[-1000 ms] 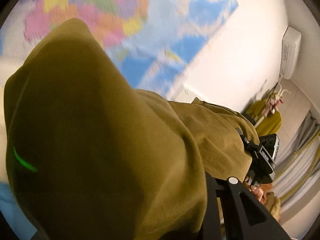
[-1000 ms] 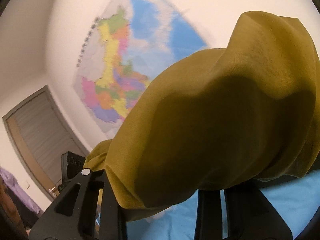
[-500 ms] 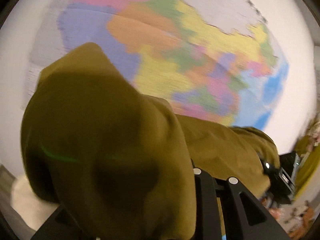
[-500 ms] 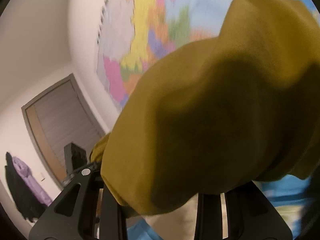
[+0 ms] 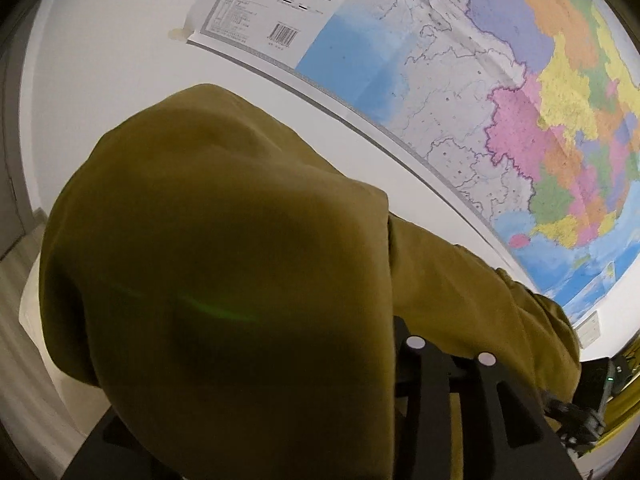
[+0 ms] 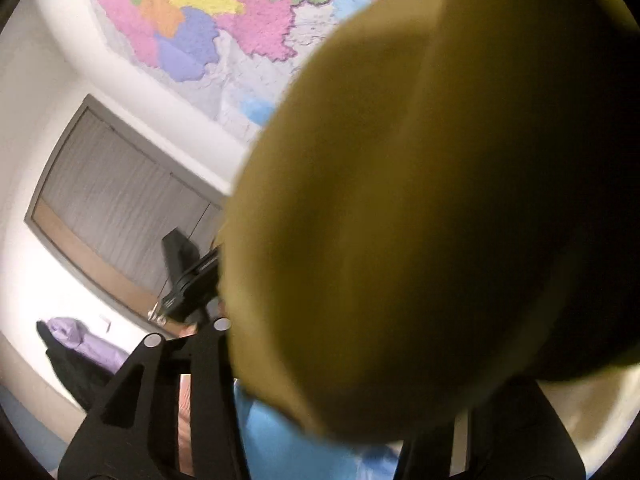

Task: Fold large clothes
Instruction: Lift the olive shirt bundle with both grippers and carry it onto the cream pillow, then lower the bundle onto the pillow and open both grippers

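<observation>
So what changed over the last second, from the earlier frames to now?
Both grippers swung: the wall map slid across both views, and the grey door looms larger in the right one. The olive garment stays draped over the left gripper and right gripper; nothing released.

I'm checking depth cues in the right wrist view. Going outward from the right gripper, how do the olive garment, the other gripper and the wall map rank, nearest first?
1. Olive garment: draped over the right gripper, filling the centre and right.
2. Left gripper: left of centre, at the garment's far edge.
3. Wall map: on the wall behind, top of view.
</observation>
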A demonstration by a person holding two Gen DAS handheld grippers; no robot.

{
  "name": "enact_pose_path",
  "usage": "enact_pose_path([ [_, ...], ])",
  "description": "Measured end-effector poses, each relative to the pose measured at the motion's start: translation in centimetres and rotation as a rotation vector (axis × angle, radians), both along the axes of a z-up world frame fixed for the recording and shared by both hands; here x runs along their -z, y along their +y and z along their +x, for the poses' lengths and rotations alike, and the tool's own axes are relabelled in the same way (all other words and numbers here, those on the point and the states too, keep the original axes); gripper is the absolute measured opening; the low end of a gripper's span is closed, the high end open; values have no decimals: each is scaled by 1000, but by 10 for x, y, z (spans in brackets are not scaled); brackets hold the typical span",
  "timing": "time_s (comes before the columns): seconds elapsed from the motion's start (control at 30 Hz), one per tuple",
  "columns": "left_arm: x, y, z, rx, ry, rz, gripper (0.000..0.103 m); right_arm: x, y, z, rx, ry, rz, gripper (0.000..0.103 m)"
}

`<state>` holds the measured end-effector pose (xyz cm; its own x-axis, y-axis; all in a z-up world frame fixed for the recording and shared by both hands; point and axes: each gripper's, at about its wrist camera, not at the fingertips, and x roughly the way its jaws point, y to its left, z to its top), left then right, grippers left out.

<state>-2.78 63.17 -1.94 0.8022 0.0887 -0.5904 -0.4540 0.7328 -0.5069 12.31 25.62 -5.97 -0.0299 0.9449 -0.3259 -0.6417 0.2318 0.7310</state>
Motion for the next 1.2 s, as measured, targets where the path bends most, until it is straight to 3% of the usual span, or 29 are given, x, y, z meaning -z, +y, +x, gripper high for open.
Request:
enact_pose_path([
  [0.1,-7,19,-23,1,4,-2,43,-6,-19,1,15,-31,-32,64],
  [0.23,-6,16,-30,-5,16,0,46,-16,-59,1,66,-87,-52,64],
  [0.33,-6,13,-35,-16,46,27,49,-31,-93,-14,170,-171,-106,66],
  [0.43,-11,3,-36,-41,84,87,55,-37,-116,0,288,-173,-107,72],
  [0.47,-12,0,-36,-53,99,110,56,-36,-121,11,321,-169,-113,84],
  [0.53,-12,-3,-36,-62,108,117,58,-33,-133,40,341,-153,-99,85],
  [0.57,-11,-1,-36,-69,114,108,59,-32,-125,48,314,-140,-92,72],
  [0.6,-9,1,-36,-70,114,94,59,-33,-134,37,289,-148,-75,40],
  [0.67,-6,8,-36,-74,116,67,63,-28,-124,23,224,-174,-75,4],
  [0.77,0,13,-37,-87,124,39,65,-12,-115,8,173,-187,-131,4],
  [0.87,1,12,-36,-99,136,49,69,17,-116,11,145,-73,-196,4],
  [0.93,2,13,-35,-110,144,41,71,19,-114,14,145,-49,-229,5],
  [1.03,1,10,-35,-133,172,79,74,4,-117,8,167,-97,-245,14],
  [1.1,-1,7,-39,-144,174,99,74,-9,-121,1,199,-153,-279,40],
  [1.17,-6,2,-49,-147,157,137,73,-23,-127,-7,239,-216,-301,52],
  [1.2,-10,-2,-58,-146,147,165,73,-28,-132,-11,251,-246,-303,52],
])
